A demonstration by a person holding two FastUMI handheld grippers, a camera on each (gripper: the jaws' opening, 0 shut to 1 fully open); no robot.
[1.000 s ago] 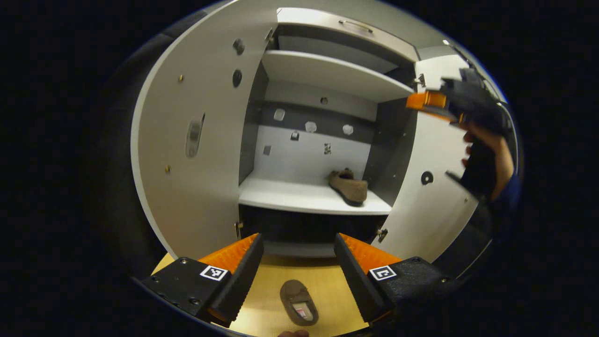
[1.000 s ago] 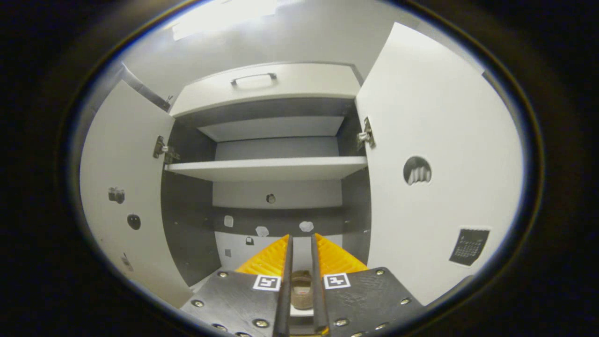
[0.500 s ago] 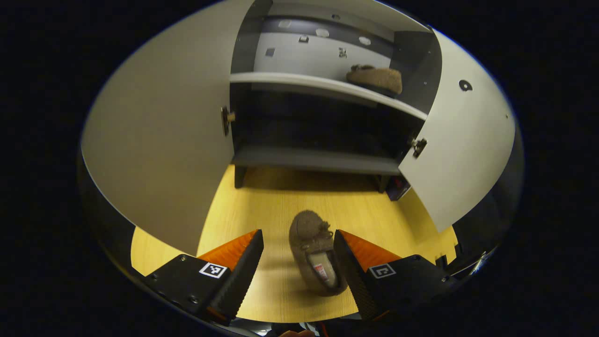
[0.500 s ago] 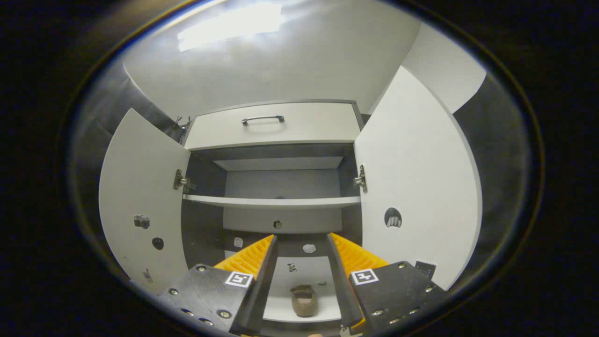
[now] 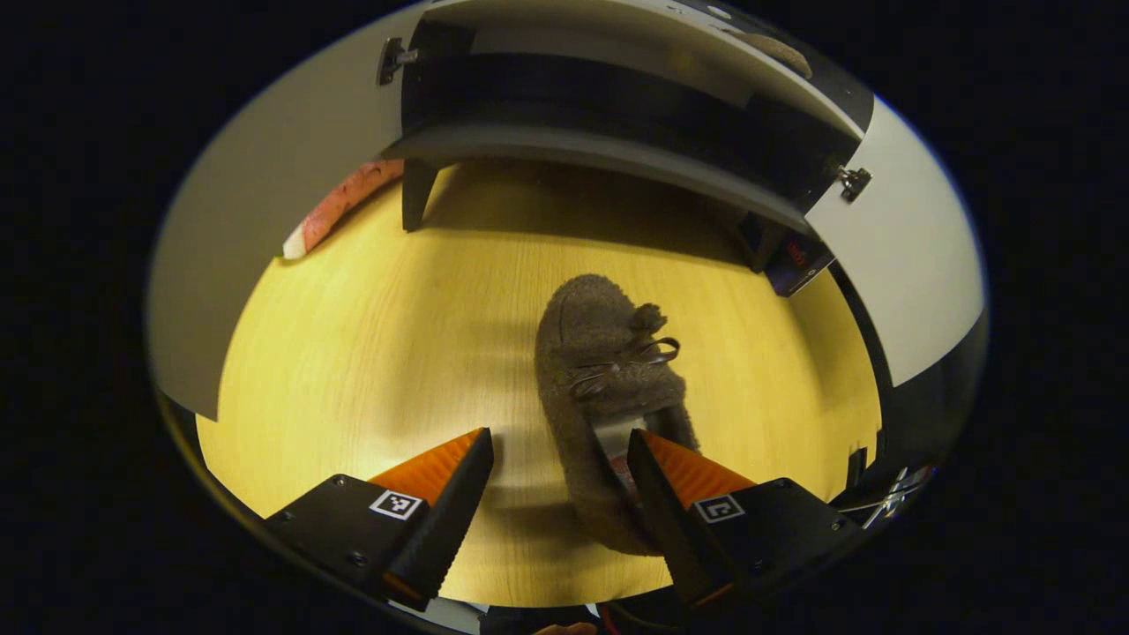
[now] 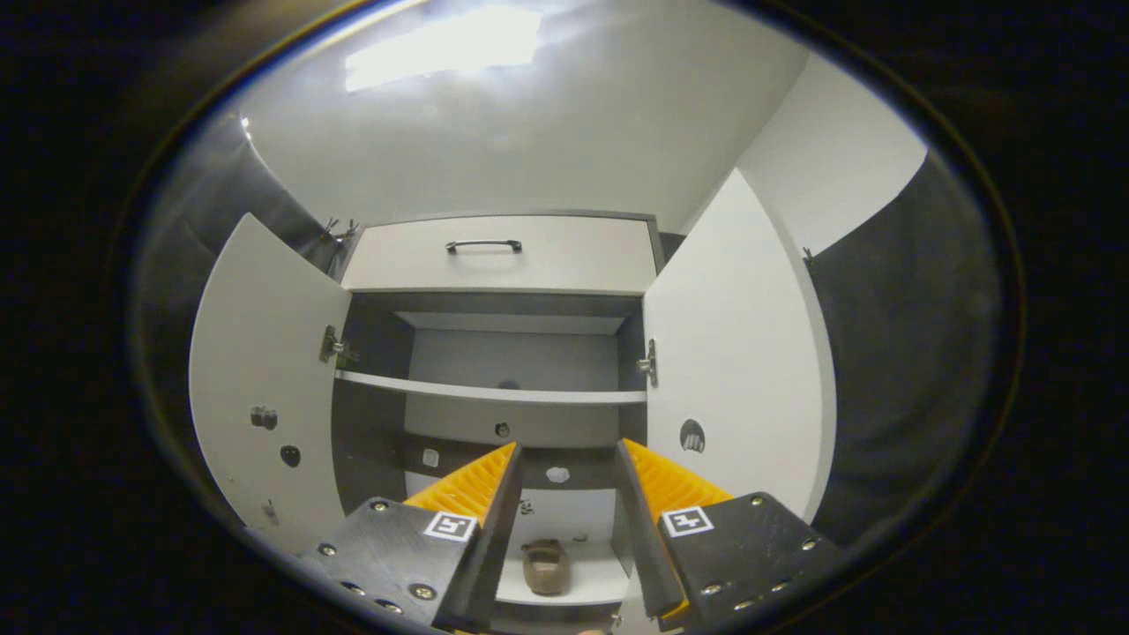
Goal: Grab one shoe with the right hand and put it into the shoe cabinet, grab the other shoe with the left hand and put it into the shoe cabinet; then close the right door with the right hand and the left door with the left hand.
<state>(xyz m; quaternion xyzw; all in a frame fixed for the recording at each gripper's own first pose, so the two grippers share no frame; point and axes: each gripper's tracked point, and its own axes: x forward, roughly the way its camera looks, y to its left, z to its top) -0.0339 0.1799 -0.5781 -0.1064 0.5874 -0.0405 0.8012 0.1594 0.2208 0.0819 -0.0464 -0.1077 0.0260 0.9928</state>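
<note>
The pale, flat-panelled shoe cabinet (image 6: 503,256) stands open, one fuzzy brown shoe (image 6: 545,566) on its shelf. On the wood-grain floor (image 5: 370,335), the other shoe (image 5: 609,388) lies between my gaping left tongs (image 5: 560,459), touching nothing. My right tongs (image 6: 564,467) gape empty.

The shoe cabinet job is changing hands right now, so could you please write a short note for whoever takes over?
Left hand-held gripper: open, low over the floor shoe, one finger at its heel opening; not gripped.
Right hand-held gripper: open, empty, facing the shoe cabinet.
Done: first shoe sits on the lower shelf.
Left: grip the floor shoe with the left gripper and shelve it, then close the right door and the left door, both open.
</note>
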